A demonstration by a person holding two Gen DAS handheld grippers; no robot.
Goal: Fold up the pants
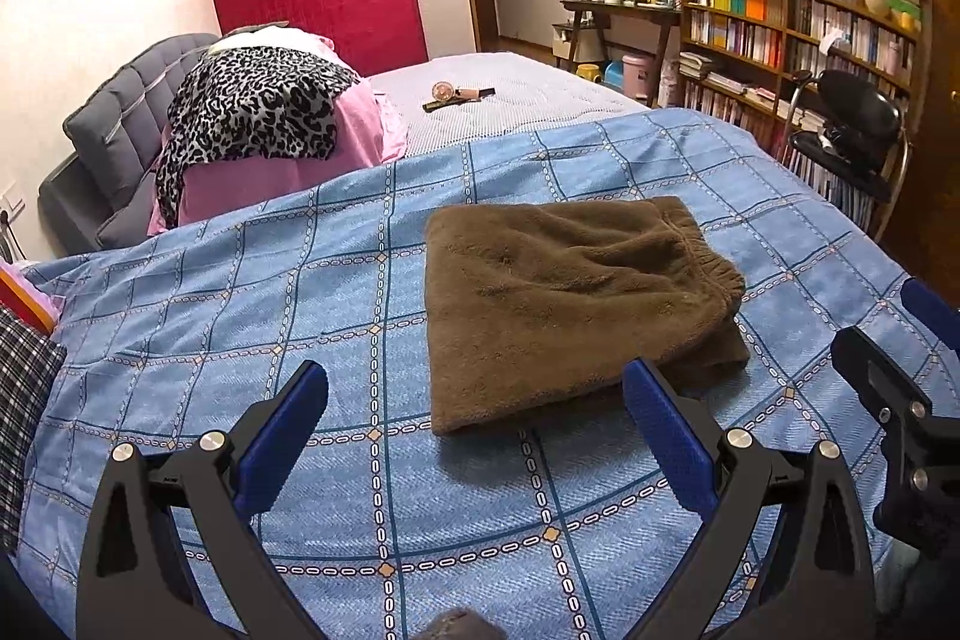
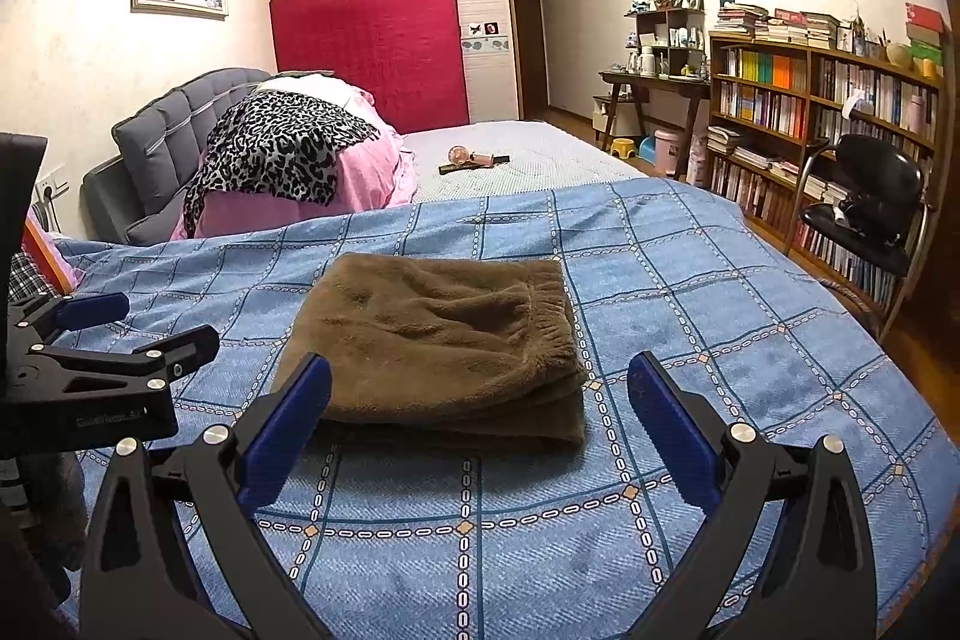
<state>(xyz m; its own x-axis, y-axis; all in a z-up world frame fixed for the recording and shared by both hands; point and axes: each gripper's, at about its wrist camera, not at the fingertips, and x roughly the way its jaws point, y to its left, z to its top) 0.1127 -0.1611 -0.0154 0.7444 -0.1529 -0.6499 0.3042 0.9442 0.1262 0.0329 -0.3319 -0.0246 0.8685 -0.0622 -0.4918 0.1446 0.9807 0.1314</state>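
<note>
Brown fleece pants lie folded into a thick rectangle on the blue checked bedspread, the elastic waistband on their right side. My left gripper hovers open just in front of the pants' near edge, nothing between its blue pads. My right gripper is open too, its jaws either side of the pants' near edge without touching. Each gripper shows at the edge of the other's view: the right one at the right, the left one at the left.
Pink bedding with a leopard-print cloth is piled at the far left by a grey headboard. A small fan lies on the far mattress. A black chair and bookshelves stand along the right side. Plaid cloth sits at the left.
</note>
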